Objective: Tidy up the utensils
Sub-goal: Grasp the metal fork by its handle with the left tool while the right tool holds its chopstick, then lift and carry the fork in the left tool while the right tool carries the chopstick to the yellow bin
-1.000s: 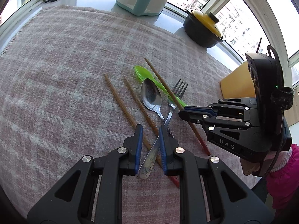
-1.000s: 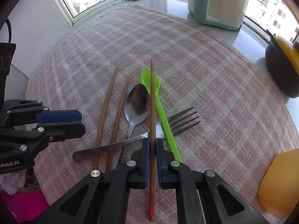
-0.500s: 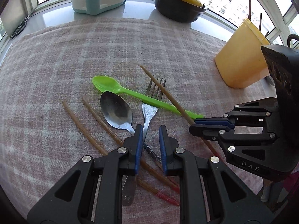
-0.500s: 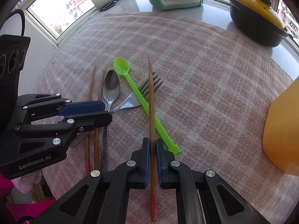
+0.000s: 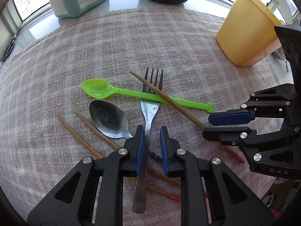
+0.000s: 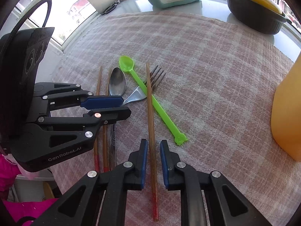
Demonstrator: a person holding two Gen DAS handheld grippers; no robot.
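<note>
Mid-cloth, well off the table edges, the stiff, slick metal fork (image 5: 150, 101) is straddled at its handle by the released left gripper (image 5: 152, 148), while a light, thin chopstick (image 6: 150, 113) sits between the right gripper (image 6: 152, 162)'s parted fingers, neither pinched yet.

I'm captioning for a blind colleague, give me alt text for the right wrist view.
The open right tool straddles a wooden chopstick that lies across a green plastic spoon and a metal fork on a plaid cloth. The left tool hovers beside them.
</note>
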